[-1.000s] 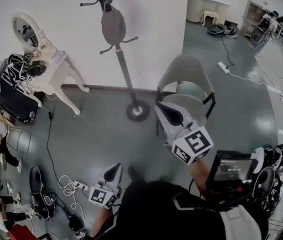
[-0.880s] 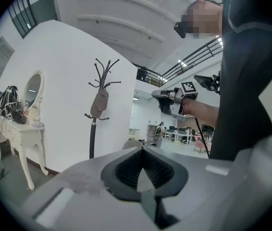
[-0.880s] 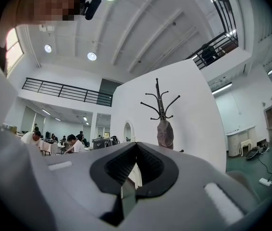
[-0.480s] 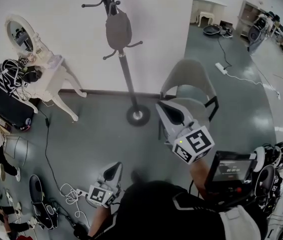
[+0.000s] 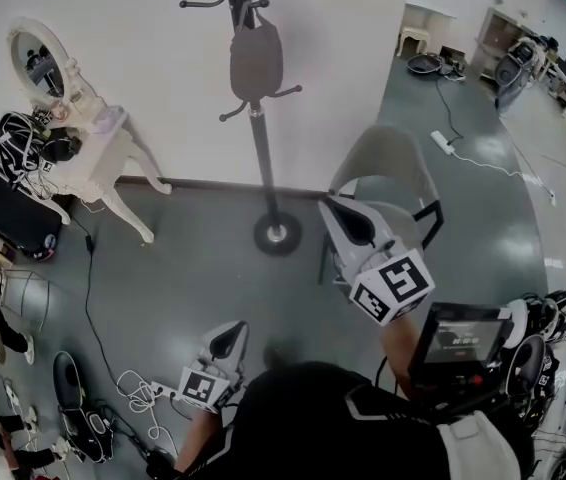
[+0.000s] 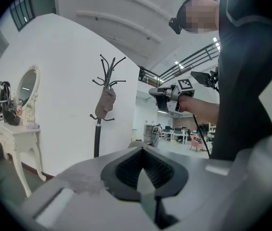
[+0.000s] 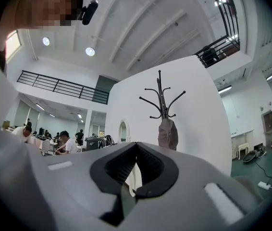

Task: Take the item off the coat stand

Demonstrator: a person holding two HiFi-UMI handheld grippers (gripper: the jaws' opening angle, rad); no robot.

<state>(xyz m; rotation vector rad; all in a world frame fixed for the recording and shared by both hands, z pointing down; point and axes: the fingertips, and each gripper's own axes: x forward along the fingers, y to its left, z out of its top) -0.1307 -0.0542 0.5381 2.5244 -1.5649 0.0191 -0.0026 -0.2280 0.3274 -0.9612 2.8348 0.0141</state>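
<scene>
The item (image 5: 256, 60) hangs high on the coat stand (image 5: 263, 158), draped over one of the upper hooks and lying against the pole. The stand is on the floor by the white wall, well apart from us, with a grey chair (image 5: 388, 168) just to its right.

We judge the item to be a soft, taupe cloth piece, perhaps a cap or a small bag; we cannot tell which from here. It sags into a rounded pouch, so we expect it to be light and limp, not fragile, and to fold or slide when pinched.

Our left gripper (image 5: 225, 343) is held low and our right gripper (image 5: 348, 223) higher, both aimed roughly toward the stand. On each the jaws are closed together with nothing between them, so they need to open before any grasp.

The best hold, we think, is near the top of the item, just below the hook, where the fabric gathers. From there we lift it up and off the hook instead of tugging sideways, which could rock the slender stand.
</scene>
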